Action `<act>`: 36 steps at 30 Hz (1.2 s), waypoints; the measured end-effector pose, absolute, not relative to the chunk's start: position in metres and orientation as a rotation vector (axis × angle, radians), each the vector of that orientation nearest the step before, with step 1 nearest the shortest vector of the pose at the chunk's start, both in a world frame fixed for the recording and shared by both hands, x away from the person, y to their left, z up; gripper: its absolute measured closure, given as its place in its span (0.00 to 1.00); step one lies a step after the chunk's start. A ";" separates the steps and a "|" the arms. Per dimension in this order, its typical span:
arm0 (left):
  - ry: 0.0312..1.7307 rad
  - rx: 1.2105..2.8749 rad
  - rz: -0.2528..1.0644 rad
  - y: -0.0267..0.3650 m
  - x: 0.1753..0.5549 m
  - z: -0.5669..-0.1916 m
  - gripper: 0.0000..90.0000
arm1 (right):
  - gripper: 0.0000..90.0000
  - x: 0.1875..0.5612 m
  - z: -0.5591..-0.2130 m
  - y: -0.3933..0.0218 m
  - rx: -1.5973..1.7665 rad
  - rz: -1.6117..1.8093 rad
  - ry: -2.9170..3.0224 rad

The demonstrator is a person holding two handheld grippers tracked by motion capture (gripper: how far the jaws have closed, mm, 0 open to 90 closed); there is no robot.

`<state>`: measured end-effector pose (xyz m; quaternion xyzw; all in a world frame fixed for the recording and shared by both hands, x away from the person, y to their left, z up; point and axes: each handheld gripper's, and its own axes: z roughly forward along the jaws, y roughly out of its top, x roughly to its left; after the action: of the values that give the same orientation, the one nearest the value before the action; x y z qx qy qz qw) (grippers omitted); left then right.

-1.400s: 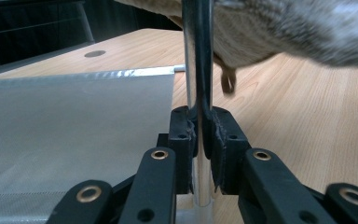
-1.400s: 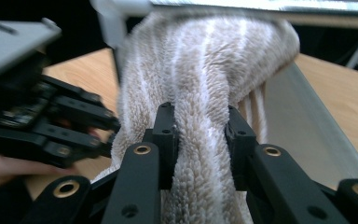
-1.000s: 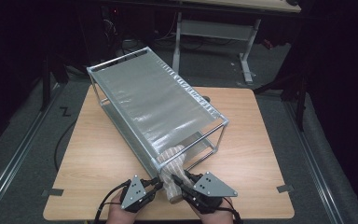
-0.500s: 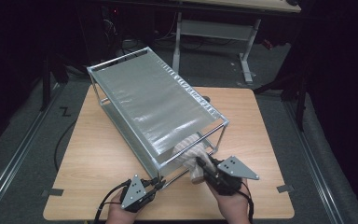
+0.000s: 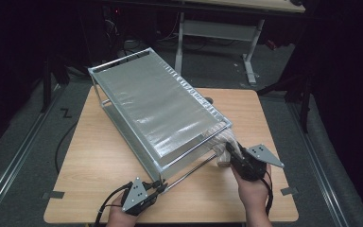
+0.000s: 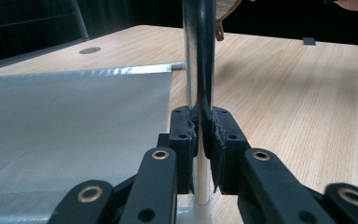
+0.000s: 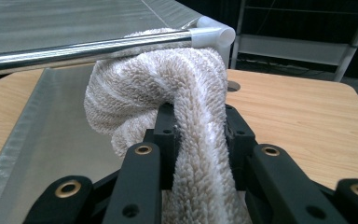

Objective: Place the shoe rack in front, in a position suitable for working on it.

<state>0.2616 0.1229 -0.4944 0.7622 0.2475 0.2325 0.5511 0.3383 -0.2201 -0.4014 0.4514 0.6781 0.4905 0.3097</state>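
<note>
- High view: a metal shelf rack (image 5: 158, 111) lies tilted on the wooden table (image 5: 99, 161). The left gripper (image 5: 157, 187) sits at the rack's near corner, at the end of a chrome rod (image 5: 189, 171). The right gripper (image 5: 228, 147) holds a white towel (image 5: 223, 142) against the rack's right corner, just under the top rail.
- Left gripper view: the jaws are clamped tight on an upright chrome post (image 6: 199, 70) — pads pressed on both sides. Beside it stretches the rack's grey mesh panel (image 6: 70, 121).
- Right gripper view: the jaws are clenched on the fluffy towel (image 7: 186, 98), which bunches up against a chrome rail (image 7: 88, 46) and its white corner joint (image 7: 214, 35) — touching both.
</note>
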 end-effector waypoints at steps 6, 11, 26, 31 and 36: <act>0.586 1.803 0.547 0.123 0.262 -0.494 0.89 | 0.80 0.332 -0.401 -0.213 1.149 1.311 1.817; 0.589 1.796 0.540 0.125 0.261 -0.495 0.89 | 0.80 0.320 -0.401 -0.198 1.101 1.353 1.868; 0.576 1.802 0.536 0.126 0.261 -0.495 0.89 | 0.80 0.278 -0.400 -0.135 0.831 1.445 2.092; 0.571 1.803 0.536 0.125 0.262 -0.495 0.89 | 0.81 0.266 -0.401 -0.114 0.722 1.452 2.161; 0.564 1.806 0.540 0.124 0.263 -0.495 0.89 | 0.81 0.257 -0.401 -0.104 0.684 1.467 2.186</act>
<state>0.2631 0.1243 -0.4948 0.7643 0.2388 0.2284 0.5538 0.2575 -0.1044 -0.4010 0.2458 0.7859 0.5274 0.2093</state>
